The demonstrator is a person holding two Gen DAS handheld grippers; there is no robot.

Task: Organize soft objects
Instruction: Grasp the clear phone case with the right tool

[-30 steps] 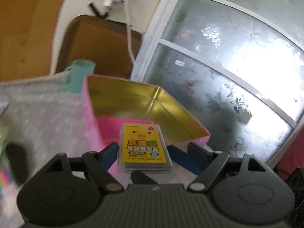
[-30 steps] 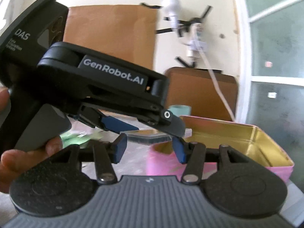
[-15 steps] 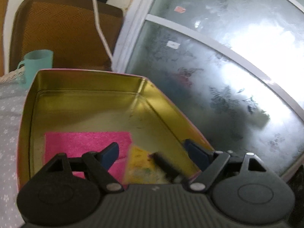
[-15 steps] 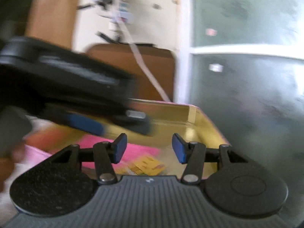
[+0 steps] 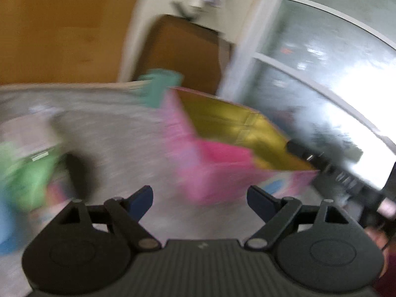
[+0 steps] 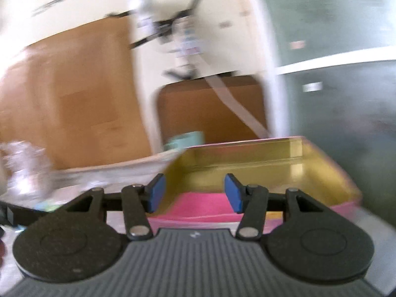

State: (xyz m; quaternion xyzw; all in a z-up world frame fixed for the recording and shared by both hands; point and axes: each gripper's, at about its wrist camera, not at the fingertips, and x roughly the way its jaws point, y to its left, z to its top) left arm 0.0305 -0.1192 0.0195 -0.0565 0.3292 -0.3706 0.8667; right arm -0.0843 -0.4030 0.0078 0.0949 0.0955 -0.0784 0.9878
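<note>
A pink tin box (image 5: 198, 173) with a gold inside stands on the grey cloth; it also shows in the right wrist view (image 6: 272, 163). A pink soft sheet (image 6: 200, 203) lies in its bottom, also seen in the left wrist view (image 5: 222, 152). My left gripper (image 5: 200, 198) is open and empty, in front of the box's near left corner. My right gripper (image 6: 194, 194) is open and empty, at the box's near wall. The right gripper's black body (image 5: 346, 180) shows at the right of the left wrist view. Both views are blurred by motion.
A teal cup (image 5: 160, 90) stands behind the box, also in the right wrist view (image 6: 185, 139). Green and blue packets (image 5: 27, 173) and a black object (image 5: 79, 170) lie on the cloth at left. A frosted glass door (image 5: 334, 86) is at right.
My left gripper dropped the yellow packet into the box, then pulled back and swung left. My right gripper stayed open near the box.
</note>
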